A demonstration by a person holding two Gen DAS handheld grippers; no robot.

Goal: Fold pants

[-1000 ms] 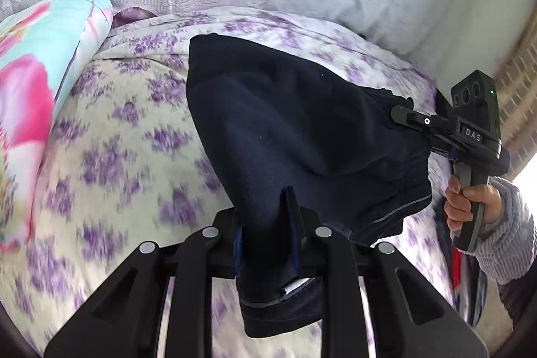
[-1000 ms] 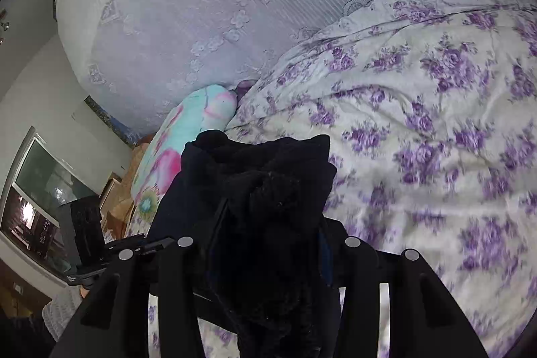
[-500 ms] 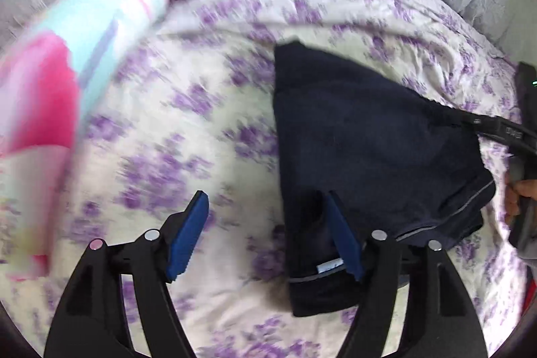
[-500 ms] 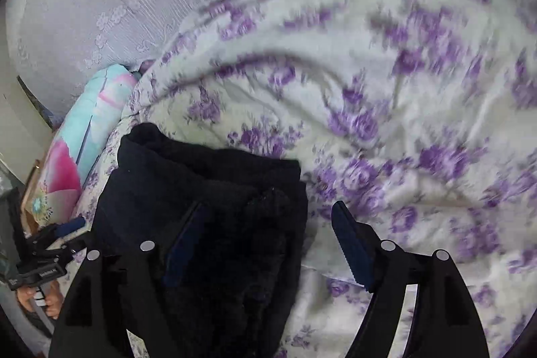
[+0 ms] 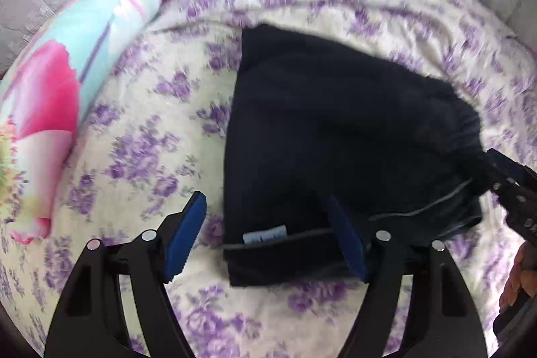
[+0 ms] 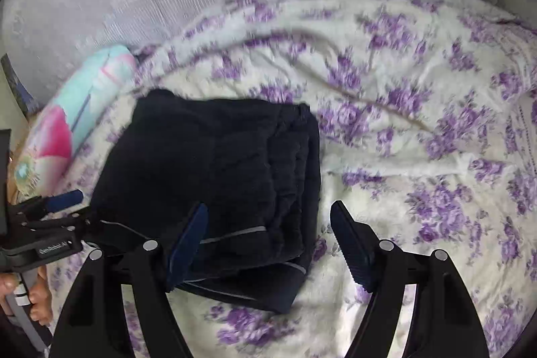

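I let go of the pants [image 5: 322, 136], and they lie folded on the flowered bedspread [image 5: 141, 136], centre frame in the left view. My left gripper [image 5: 268, 237] has just been opening and stands wide over one near corner, my right gripper [image 6: 268, 240] wide over the other. A second ago both pinched raised cloth; this fold looks finished.

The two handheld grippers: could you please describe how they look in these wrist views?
The left gripper and the right gripper look alike: matte black angular two-finger frames with silver rivets at the pivots and ribbed blue pads inside the fingers. Seen from the right wrist, the left one carries small white lettering, too blurred to read, above a grey handle.
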